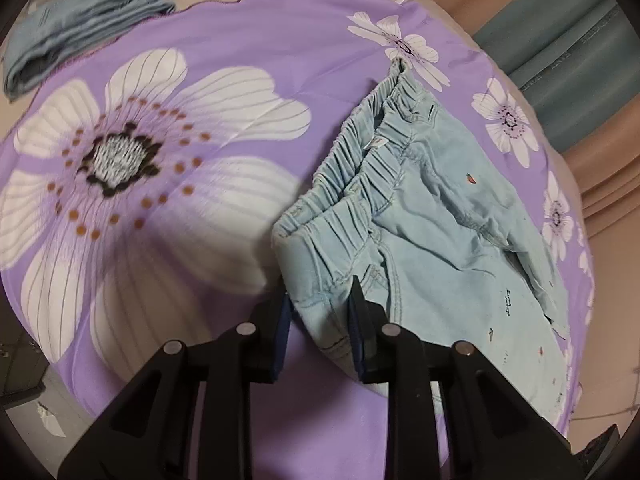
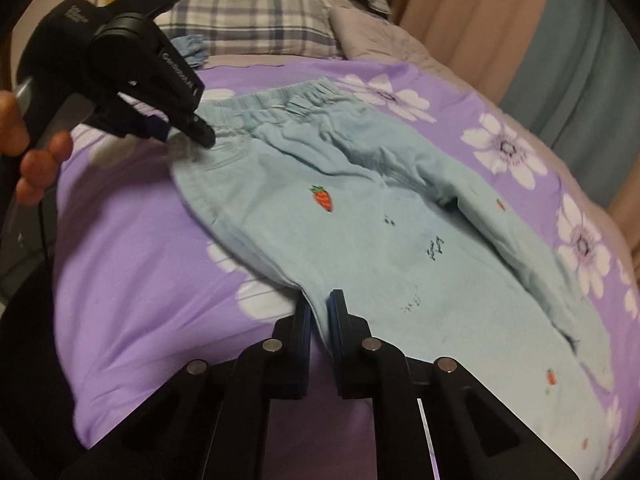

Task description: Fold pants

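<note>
Small light-blue pants (image 1: pixel 432 216) with an elastic waistband and tiny strawberry prints lie on a purple flowered sheet (image 1: pixel 224 56). In the left wrist view my left gripper (image 1: pixel 320 292) straddles the near side edge of the pants just below the waistband, its jaws a hand-width apart with fabric between them. In the right wrist view the pants (image 2: pixel 360 216) stretch from waistband at the far end to legs at the right. My right gripper (image 2: pixel 320 304) is nearly closed, pinching the near leg edge. The left gripper (image 2: pixel 188 128) shows there at the waist corner.
Folded blue-grey clothes (image 1: pixel 84 20) lie at the far left of the bed. A plaid pillow (image 2: pixel 256 20) and a quilt (image 2: pixel 380 40) are at the head. Curtains (image 2: pixel 560 60) hang to the right. The bed edge drops off at the near left.
</note>
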`<action>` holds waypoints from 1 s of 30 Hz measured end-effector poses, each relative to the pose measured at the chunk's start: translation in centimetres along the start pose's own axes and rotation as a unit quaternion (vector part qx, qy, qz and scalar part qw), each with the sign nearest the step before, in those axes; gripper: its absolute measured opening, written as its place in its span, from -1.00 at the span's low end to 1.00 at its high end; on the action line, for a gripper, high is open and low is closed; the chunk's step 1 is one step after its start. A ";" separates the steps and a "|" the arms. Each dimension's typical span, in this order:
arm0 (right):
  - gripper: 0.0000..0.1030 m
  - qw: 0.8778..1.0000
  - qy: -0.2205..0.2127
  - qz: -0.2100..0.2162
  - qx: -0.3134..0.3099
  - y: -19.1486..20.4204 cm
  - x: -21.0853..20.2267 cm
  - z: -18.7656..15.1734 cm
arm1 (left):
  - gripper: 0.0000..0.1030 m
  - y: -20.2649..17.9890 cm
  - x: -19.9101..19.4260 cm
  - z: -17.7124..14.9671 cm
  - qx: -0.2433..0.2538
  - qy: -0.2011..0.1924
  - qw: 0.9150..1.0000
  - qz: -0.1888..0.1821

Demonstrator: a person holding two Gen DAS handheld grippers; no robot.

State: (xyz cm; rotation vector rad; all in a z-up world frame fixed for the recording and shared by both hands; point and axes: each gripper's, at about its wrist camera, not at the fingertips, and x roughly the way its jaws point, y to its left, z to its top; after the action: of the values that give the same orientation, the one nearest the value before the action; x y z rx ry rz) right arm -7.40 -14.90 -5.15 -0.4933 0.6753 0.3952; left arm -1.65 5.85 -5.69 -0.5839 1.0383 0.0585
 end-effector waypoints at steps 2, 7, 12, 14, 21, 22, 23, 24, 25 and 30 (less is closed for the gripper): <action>-0.81 1.000 0.008 0.008 -0.006 0.8 -0.2 -0.5 | -0.47 0.5 0.0 -0.2 -0.011 0.003 1.000 -0.008; -0.79 1.000 0.027 0.006 0.000 1.2 0.1 -0.4 | -0.27 0.0 -1.8 -0.5 0.032 0.003 0.999 0.021; -0.79 0.995 0.002 0.059 0.080 -2.4 -2.5 0.3 | -0.09 -0.6 -4.9 -0.9 0.081 -0.038 0.995 0.049; -0.78 0.991 0.005 0.059 0.124 -4.4 -2.3 0.5 | -0.02 -1.8 -5.3 -1.0 0.106 -0.051 0.992 0.034; -0.75 0.980 0.087 0.040 0.175 -5.7 1.6 -2.3 | 0.23 -5.3 0.6 -3.2 0.196 0.022 0.980 0.007; -0.74 0.983 0.076 0.035 0.161 -5.1 1.3 -2.8 | 0.22 -5.0 1.2 -3.7 0.201 0.034 0.979 0.011; -0.72 0.985 0.067 0.032 0.153 -4.7 0.9 -3.0 | 0.23 -5.2 1.1 -4.5 0.227 0.014 0.974 0.013; -0.72 0.986 0.066 0.036 0.151 -4.5 0.6 -3.3 | 0.33 -5.4 0.7 -5.0 0.247 0.008 0.969 0.013; -0.69 0.985 0.069 0.045 0.155 -4.4 0.4 -3.6 | 0.43 -5.3 0.6 -5.3 0.261 0.018 0.965 0.006; -0.36 0.980 0.062 0.110 0.156 -6.7 -1.0 -3.4 | 0.50 -2.7 0.0 -2.9 0.205 0.029 0.978 -0.033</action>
State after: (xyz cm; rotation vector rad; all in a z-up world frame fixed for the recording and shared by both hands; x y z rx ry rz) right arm -6.48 -22.43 -4.78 -0.1452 0.9000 0.4593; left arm -3.14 2.15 -5.65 -0.2445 1.0484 -0.2290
